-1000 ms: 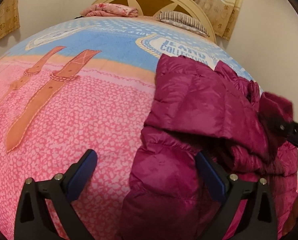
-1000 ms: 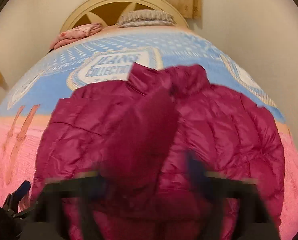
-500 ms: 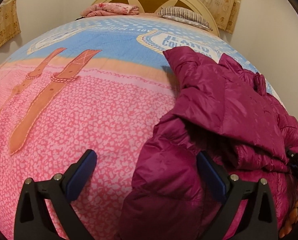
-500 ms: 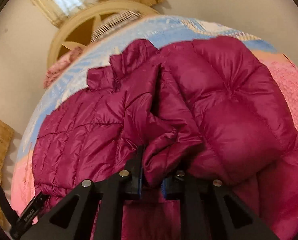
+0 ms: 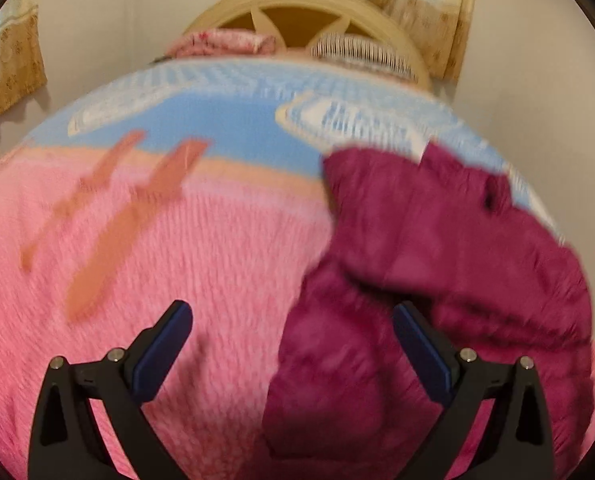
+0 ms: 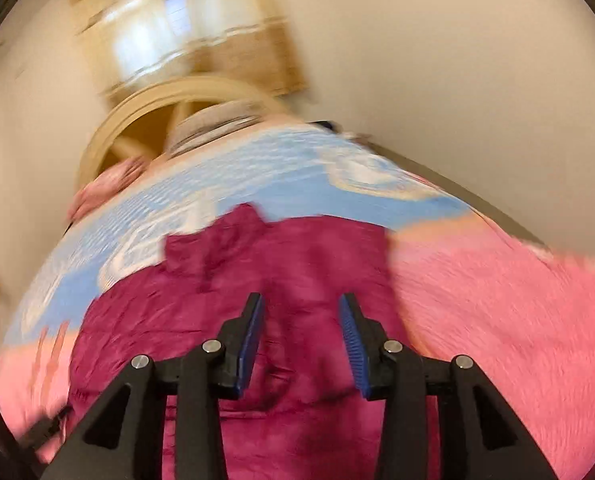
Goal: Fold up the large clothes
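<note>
A magenta quilted puffer jacket lies on the pink and blue bedspread, on the right half of the left wrist view. My left gripper hangs above the jacket's near left edge, wide open, nothing between its blue pads. In the right wrist view the same jacket fills the lower middle, folded over itself. My right gripper is above it with its jaws opening; the pads stand apart and no fabric is pinched between them. Both views are motion-blurred.
A cream wooden headboard stands at the far end with a striped pillow and a folded pink cloth before it. Walls close in beside the bed on the right. Curtains hang at the left.
My right gripper let go of the jacket fold it was pinching, opened, and swung back and upward. The jacket flap now lies flatter. My left gripper rose a little.
</note>
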